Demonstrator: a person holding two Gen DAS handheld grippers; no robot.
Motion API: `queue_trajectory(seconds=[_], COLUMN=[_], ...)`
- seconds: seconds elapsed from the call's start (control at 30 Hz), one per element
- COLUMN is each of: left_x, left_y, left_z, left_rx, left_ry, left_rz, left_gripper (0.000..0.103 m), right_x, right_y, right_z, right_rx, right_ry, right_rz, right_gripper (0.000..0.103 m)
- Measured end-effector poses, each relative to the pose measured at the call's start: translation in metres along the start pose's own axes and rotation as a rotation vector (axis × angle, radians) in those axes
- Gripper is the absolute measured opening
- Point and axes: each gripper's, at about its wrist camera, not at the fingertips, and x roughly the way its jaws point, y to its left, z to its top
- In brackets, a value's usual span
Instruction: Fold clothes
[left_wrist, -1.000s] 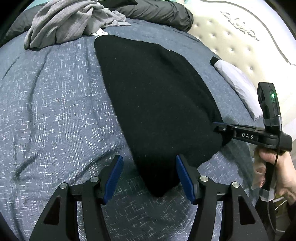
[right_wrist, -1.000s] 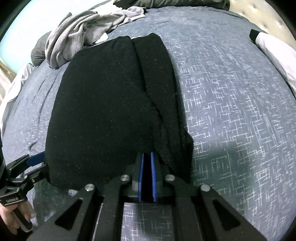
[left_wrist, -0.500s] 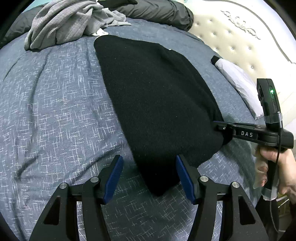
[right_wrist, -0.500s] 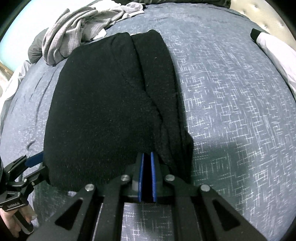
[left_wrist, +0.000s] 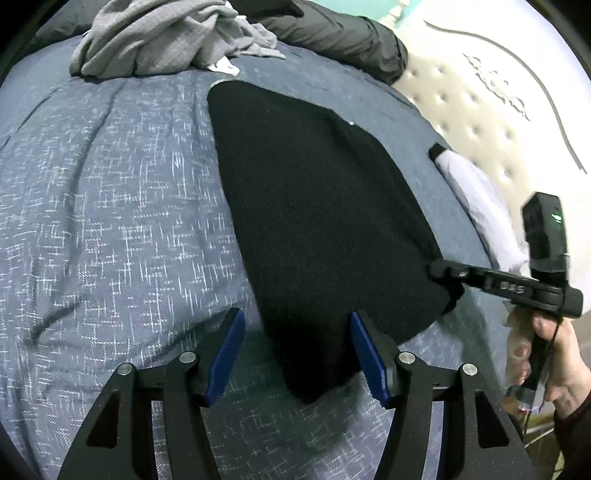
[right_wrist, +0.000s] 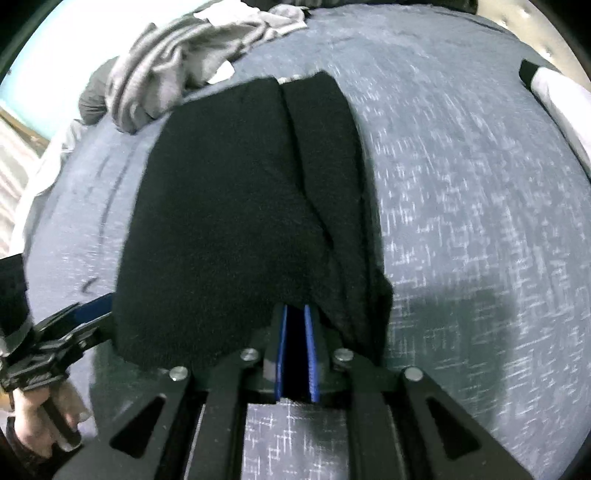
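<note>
A black knit garment (left_wrist: 325, 221) lies folded lengthwise on the blue-grey bedspread (left_wrist: 110, 221). My left gripper (left_wrist: 297, 350) is open, its blue pads either side of the garment's near corner without gripping it. My right gripper (right_wrist: 295, 332) is shut on the near hem of the black garment (right_wrist: 229, 206). It also shows in the left wrist view (left_wrist: 439, 267), pinching the garment's right corner. The left gripper shows in the right wrist view (right_wrist: 92, 310) at the garment's left corner.
A crumpled grey garment (left_wrist: 162, 37) and a dark jacket (left_wrist: 340, 37) lie at the far end of the bed. A white garment with a black cuff (left_wrist: 476, 206) lies by the cream tufted headboard (left_wrist: 498, 92).
The left gripper has moved forward so the garment's corner lies deeper between its open pads. The right gripper stays shut on the hem and has shifted slightly.
</note>
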Motion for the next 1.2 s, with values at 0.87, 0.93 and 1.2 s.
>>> queue_trajectory(seconds=[0.87,0.93,1.2], left_x=[0.025,0.030,0.036], left_y=[0.006,0.007,0.003], left_z=[-0.005,-0.003,-0.001], left_rx=[-0.216,-0.220,-0.216], left_ry=[0.056,0.066,0.073], left_rz=[-0.121,-0.133,-0.158], left_gripper=[0.078,0.078,0.078], right_x=[0.018,0.017,0.022], right_y=[-0.028,-0.031,-0.033], right_z=[0.002,0.002,0.000], right_rx=[0.036,0.041,0.065], right_ry=[0.065,0.065,0.083], right_rz=[0.117,0.117,0.115], right_gripper=[0.067,0.067,0.068])
